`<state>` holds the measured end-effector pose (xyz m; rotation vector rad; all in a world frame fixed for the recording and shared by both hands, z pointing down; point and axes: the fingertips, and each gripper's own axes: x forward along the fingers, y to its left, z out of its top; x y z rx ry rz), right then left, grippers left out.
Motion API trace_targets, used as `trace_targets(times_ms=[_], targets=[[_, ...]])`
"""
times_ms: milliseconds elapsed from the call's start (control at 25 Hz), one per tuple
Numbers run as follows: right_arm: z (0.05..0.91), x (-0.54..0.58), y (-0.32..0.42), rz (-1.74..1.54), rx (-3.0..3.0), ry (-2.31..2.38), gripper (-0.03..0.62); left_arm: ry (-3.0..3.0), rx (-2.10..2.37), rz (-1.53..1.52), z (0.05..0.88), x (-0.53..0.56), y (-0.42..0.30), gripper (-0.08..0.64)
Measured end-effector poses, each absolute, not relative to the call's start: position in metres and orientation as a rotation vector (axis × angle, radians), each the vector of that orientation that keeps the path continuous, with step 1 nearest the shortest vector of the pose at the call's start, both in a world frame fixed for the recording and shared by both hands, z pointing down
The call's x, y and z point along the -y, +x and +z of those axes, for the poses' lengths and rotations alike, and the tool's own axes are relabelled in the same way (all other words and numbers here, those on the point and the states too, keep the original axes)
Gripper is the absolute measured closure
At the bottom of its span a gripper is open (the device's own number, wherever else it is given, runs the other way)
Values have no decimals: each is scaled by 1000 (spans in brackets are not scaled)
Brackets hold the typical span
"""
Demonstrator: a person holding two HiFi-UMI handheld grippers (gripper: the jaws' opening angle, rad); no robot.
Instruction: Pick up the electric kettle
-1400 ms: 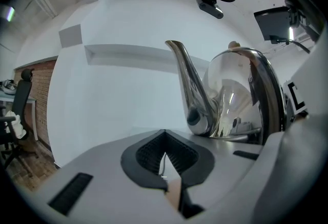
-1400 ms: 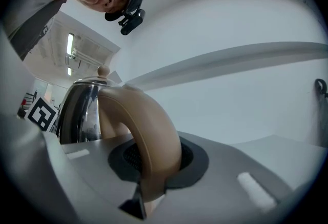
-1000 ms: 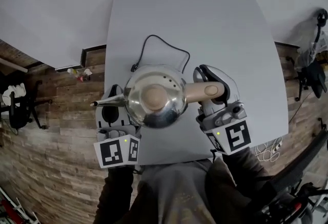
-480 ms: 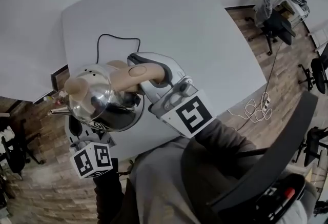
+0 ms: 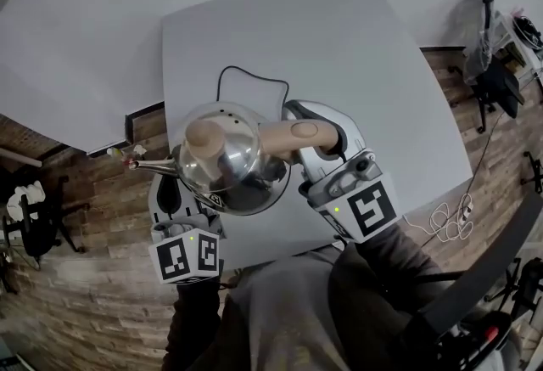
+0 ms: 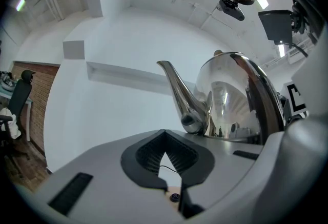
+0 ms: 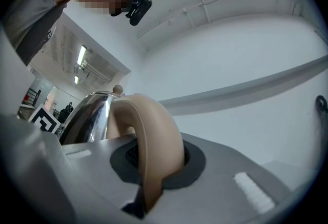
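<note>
The right gripper (image 5: 325, 137) clamps the steel electric kettle (image 5: 231, 164) by its beige handle (image 7: 154, 138); the left gripper (image 6: 164, 138), jaws closed on nothing, sits under it.

kettle (image 5: 227, 159) over table (image 5: 356, 38) | left tongs (image 6: 165, 156) beneath — right tongs (image 7: 156, 159) on handle (image 7: 151, 125) | cord (image 5: 222, 76) behind

The right gripper (image 7: 156, 166) has its dark-padded tongs pressed tight on the beige arched handle (image 7: 154, 125) of the polished steel electric kettle (image 7: 84, 115). The kettle's dome rises at the left, with 1 small round beige knob (image 7: 118, 89) on top. A white wall (image 7: 246, 54) stands behind.
</note>
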<state>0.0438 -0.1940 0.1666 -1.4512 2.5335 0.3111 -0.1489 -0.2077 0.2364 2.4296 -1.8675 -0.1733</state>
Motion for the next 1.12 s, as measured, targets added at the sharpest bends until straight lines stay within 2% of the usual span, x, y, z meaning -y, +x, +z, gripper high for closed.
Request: trace_targets(times_ms=[1120], targets=[[150,186,43,354,-2521,-1392,584,2422,1937,-193,217,197,-151,561]])
